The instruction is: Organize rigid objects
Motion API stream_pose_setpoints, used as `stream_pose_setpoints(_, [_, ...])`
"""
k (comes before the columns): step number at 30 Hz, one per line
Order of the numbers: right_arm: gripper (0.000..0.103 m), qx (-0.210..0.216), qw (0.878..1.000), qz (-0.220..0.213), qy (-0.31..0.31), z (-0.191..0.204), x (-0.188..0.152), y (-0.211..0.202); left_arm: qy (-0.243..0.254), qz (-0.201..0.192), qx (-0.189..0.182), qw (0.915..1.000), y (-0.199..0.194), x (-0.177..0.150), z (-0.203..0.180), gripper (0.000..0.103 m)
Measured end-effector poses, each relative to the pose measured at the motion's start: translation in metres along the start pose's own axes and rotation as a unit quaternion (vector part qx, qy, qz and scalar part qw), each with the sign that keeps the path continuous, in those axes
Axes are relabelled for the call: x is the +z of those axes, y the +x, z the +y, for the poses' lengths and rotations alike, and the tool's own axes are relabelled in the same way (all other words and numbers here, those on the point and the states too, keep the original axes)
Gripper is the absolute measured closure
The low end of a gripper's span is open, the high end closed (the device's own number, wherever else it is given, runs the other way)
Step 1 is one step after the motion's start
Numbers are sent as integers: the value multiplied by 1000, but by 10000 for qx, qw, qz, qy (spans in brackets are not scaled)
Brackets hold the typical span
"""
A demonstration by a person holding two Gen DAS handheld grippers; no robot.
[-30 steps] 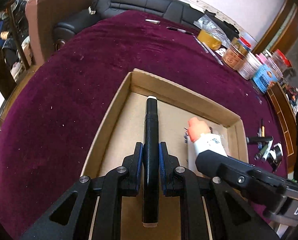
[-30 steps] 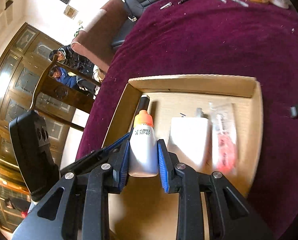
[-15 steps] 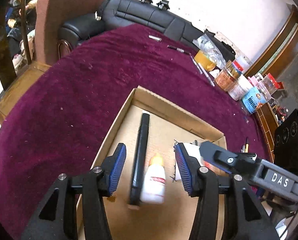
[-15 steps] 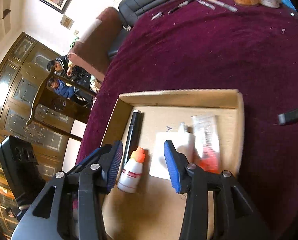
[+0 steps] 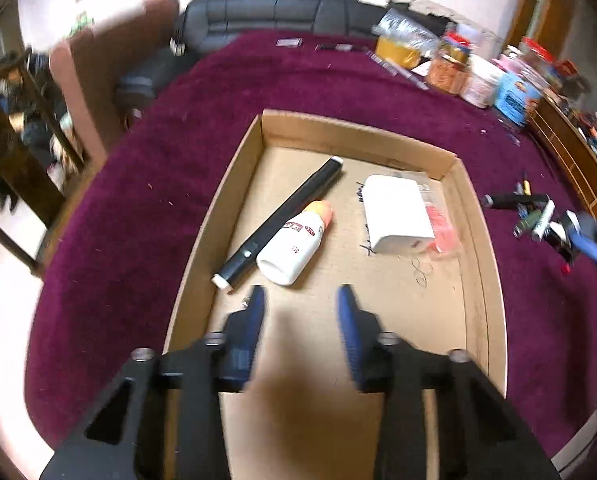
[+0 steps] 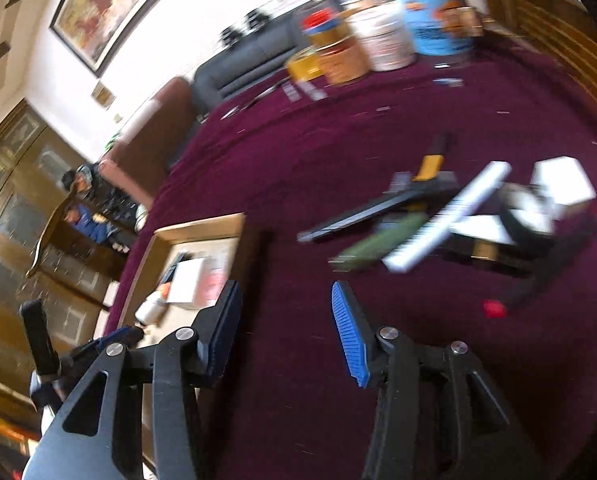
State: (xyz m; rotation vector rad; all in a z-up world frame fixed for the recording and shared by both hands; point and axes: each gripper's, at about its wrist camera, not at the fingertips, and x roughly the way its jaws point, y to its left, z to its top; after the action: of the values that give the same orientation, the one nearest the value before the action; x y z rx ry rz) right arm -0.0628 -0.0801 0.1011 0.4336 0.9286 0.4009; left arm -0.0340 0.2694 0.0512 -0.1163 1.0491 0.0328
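A shallow cardboard tray (image 5: pixel 234 184) lies on the purple cloth. Inside it rest a black marker (image 5: pixel 282 216), a white bottle with an orange cap (image 5: pixel 294 240), a white box (image 5: pixel 396 214) and a clear packet with red contents (image 5: pixel 438 220). My left gripper (image 5: pixel 300 300) hovers over the tray's near end, its jaws closing with nothing between them. My right gripper (image 6: pixel 284 304) is over bare cloth right of the tray (image 6: pixel 202 222), jaws opening and empty. Ahead of it lies a blurred pile with a black pen (image 6: pixel 362 214), a green stick (image 6: pixel 378 242) and a white stick (image 6: pixel 450 220).
Jars and tubs (image 5: pixel 474 76) line the table's far right edge, with small pens (image 5: pixel 334 47) near the far edge. A black sofa (image 5: pixel 282 12) and a brown armchair (image 5: pixel 110 64) stand beyond the table. A small red bit (image 6: pixel 494 308) lies on the cloth.
Both grippers let go of the marker and the bottle, which now lie in the tray. The left gripper pulled back; the right swung away rightward toward the loose pile.
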Motion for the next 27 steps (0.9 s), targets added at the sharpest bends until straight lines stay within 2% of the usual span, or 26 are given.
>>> stream_pose_setpoints(2, [58,-153,9996,-116,196,-22,3,-15,-95,89,165,9998,16,15,-2,78])
stream_pose_setpoints(4, [58,-249,9985,-259,408,-43,7,-30,-140,-13,296,9995,19,25,-8,78])
stream_pose_setpoints(6, [58,-374,9961,-477,638,-68,12,-48,-219,-254,96,9994,7,26,-15,77])
stream_pose_setpoints(7, [58,-430,9951,-544,701,-76,13,-55,-213,-407,-83,9989,-4,21,-20,72])
stream_pose_setpoints(8, [57,-569,9933,-630,785,-88,17,-63,-192,-551,-237,9980,-15,17,-27,61])
stream_pose_setpoints(10, [52,-836,9907,-695,817,-102,24,-66,-146,-777,-488,9957,-35,4,-39,45])
stream_pose_setpoints(11, [52,-1041,9888,-716,795,-108,30,-65,-114,-873,-625,9942,-45,-4,-45,43])
stream_pose_setpoints(14, [52,-1367,9867,-630,622,-111,47,-44,11,-1067,-1033,9889,-70,-34,-66,43])
stream_pose_setpoints(16, [52,-1431,9869,-480,563,-108,59,-24,46,-1132,-1146,9869,-78,-49,-77,43])
stream_pose_setpoints(19, [52,-1503,9864,-374,557,-105,75,1,200,-1127,-1149,9868,-84,-65,-94,43])
stream_pose_setpoints(24, [53,-1346,9902,-277,263,-75,97,52,307,-986,-1193,9875,-83,-77,-107,43])
stream_pose_setpoints(27, [53,-1696,9852,-17,-245,-54,105,82,342,-951,-1205,9876,-82,-80,-110,43])
